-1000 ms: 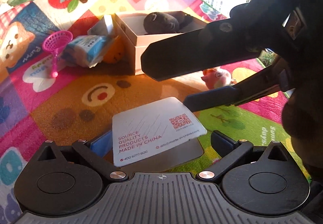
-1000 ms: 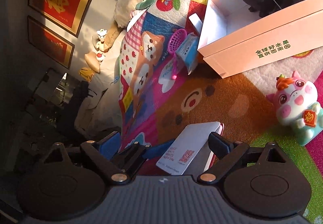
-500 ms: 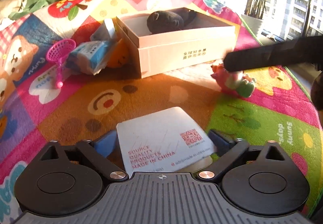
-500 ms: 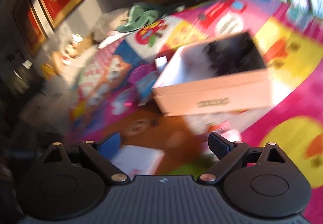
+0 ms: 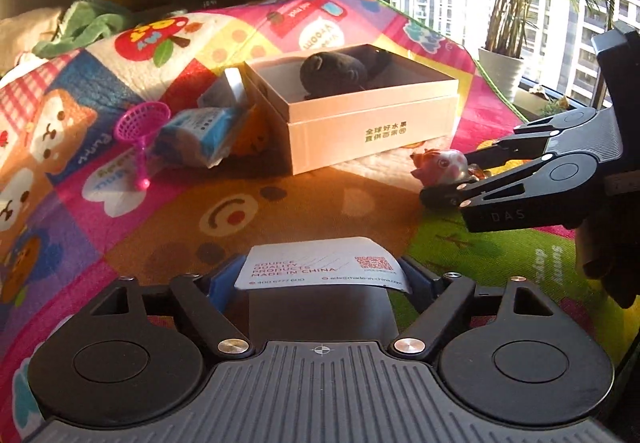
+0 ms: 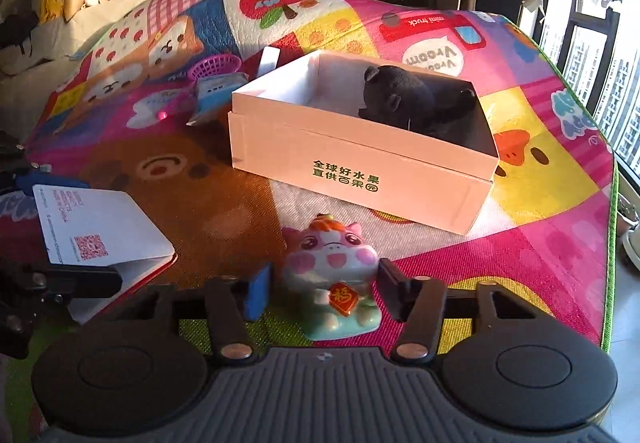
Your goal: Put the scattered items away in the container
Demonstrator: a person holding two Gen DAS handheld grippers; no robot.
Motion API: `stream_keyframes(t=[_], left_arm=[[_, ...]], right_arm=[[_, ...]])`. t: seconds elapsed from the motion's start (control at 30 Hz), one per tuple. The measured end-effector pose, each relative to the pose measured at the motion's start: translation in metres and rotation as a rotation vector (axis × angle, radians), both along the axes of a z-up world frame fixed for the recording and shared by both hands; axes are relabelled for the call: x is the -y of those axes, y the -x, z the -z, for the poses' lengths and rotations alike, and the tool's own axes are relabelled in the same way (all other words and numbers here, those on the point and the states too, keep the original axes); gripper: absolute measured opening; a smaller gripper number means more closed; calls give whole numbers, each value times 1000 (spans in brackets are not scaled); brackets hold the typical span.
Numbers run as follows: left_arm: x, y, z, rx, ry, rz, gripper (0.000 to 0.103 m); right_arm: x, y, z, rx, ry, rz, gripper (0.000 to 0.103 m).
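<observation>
Our right tongs [image 6: 320, 289], closing, straddle the pig figurine [image 6: 334, 279] with gaps; our closing left tongs [image 5: 322, 277] flank the booklet [image 5: 322, 263], contact hidden.

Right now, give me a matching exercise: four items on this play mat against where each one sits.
Items:
1. black plush toy
2. pink pig figurine
3. white card
4. purple toy net

Places:
A. between the left gripper's fingers
B. on the mat left of the box
C. inside the box
D. between the right gripper's fingers

Pairs: 1-C, 2-D, 3-A, 4-B
</observation>
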State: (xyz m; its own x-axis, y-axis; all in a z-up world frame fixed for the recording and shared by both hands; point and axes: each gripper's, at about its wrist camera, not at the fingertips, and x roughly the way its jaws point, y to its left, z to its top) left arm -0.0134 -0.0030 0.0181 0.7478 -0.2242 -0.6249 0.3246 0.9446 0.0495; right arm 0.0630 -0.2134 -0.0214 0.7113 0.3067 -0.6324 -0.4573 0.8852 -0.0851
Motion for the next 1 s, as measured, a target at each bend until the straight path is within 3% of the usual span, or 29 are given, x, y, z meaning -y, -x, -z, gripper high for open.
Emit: stream_keyframes(t=[0.17,0.2,0.37,0.47,0.57,0.67,0.73,0.8,1.0], left_arm=[[-5,-2,6,-47,6,1,90],[-5,-5,8,-62,8,-6,97],[-3,-16,15,-88,16,-36,98],[1,-24,15,-90,11,-32,97],[4,-25,14,-68,-4,-15,85],[5,-23,15,-56,-6,-9,85],[5,-19,14,-43,-8,-9,85],[6,-12,11,-27,-13,1,85],[4,15,-14,41,43,31,85]], right_arm=[[7,15,-10,8,-14,-10,49],[8,18,-11,8,-8,-14,49],[10,28,-7,11,36,-16,49],[9,27,-2,4,42,-10,54],[8,23,-1,7,34,-3,61],[9,18,1,3,16,-1,64],[9,16,1,-3,5,1,64],[9,17,-1,-13,-1,-5,49],[18,41,-14,14,-7,-15,48]])
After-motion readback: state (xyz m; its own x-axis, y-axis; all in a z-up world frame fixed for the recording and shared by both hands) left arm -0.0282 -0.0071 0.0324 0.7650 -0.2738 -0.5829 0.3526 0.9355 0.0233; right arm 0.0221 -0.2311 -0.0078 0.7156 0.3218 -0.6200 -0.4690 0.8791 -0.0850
